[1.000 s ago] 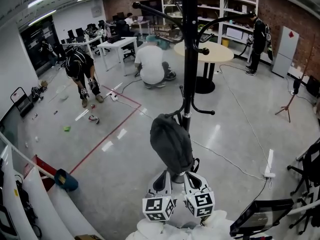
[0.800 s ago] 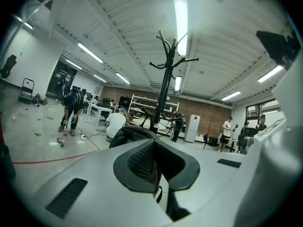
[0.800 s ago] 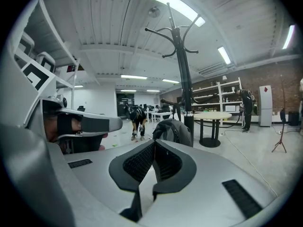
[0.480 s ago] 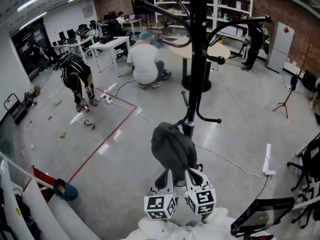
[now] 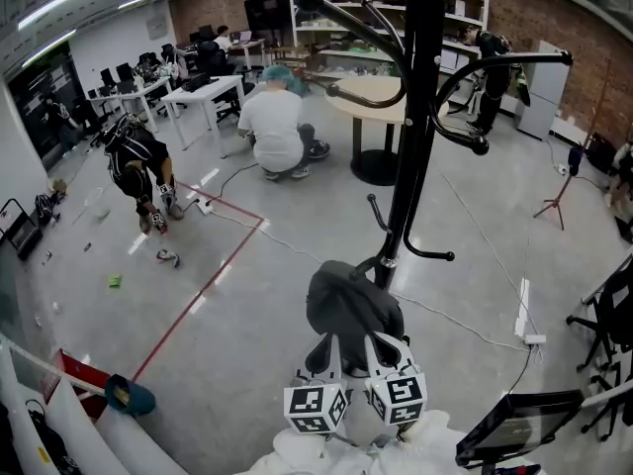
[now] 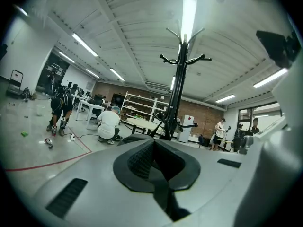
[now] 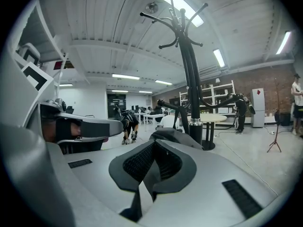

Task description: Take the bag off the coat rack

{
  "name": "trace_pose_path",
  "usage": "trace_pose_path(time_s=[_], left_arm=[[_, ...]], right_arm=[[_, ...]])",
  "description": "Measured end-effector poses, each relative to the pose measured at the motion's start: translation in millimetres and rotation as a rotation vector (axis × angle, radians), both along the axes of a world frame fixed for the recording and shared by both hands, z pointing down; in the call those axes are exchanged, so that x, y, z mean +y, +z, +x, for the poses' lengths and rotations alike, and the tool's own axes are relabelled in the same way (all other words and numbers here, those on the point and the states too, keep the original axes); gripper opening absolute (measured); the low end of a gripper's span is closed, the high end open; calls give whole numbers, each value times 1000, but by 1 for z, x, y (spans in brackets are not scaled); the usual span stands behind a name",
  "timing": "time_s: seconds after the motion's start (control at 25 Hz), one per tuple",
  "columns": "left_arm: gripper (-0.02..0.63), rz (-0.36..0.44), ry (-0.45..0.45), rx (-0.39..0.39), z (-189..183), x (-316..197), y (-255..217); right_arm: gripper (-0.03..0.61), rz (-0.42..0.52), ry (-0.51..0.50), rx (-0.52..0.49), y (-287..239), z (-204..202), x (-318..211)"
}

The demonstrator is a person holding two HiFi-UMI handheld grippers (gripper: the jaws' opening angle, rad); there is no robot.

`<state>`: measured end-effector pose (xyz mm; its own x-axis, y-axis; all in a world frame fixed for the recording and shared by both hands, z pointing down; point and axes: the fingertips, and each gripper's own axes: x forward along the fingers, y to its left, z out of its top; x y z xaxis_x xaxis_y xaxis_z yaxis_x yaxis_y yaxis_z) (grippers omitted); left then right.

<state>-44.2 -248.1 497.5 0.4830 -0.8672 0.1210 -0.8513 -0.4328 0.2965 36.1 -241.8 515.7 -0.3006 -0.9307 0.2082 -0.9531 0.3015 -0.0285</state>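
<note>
A dark grey bag (image 5: 352, 307) hangs from a low hook of the black coat rack (image 5: 412, 127), close in front of me. Both grippers sit side by side just below the bag, their jaws pointing up at its underside. The left gripper (image 5: 327, 352) is shut, its black pads meeting with nothing between them. The right gripper (image 5: 379, 350) also looks shut and empty. In the left gripper view the coat rack (image 6: 177, 86) rises beyond the closed gripper (image 6: 154, 148). In the right gripper view the bag (image 7: 173, 135) shows just past the gripper (image 7: 154, 151), beside the rack pole (image 7: 191, 84).
A round table (image 5: 368, 94) stands behind the rack. A person in white (image 5: 273, 127) crouches on the floor and another in black (image 5: 134, 161) bends over at the left. A white cable and power strip (image 5: 523, 323) lie to the right, a red tape line (image 5: 208, 280) to the left.
The view has drawn nearer to the rack, whose pole now stands further right and larger. The bag sits slightly lower and to the right. Both grippers stay shut under it.
</note>
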Motion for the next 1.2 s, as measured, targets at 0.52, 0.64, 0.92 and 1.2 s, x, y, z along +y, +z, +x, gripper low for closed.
trace_pose_path(time_s=[0.52,0.64,0.92,1.2], left_arm=[[-8,-37,45,21,-4,-20,16],[-8,-46,61,10,4,-22,18],[-8,48,148,-40,14,-30,7],[173,156,278,-137,23,-47,1]], right_arm=[[12,-12,69,4,5,3,0],[12,-23,82,-12,6,11,-2],[12,-14,79,-13,-2,18,-2],[12,-26,99,-5,0,26,0]])
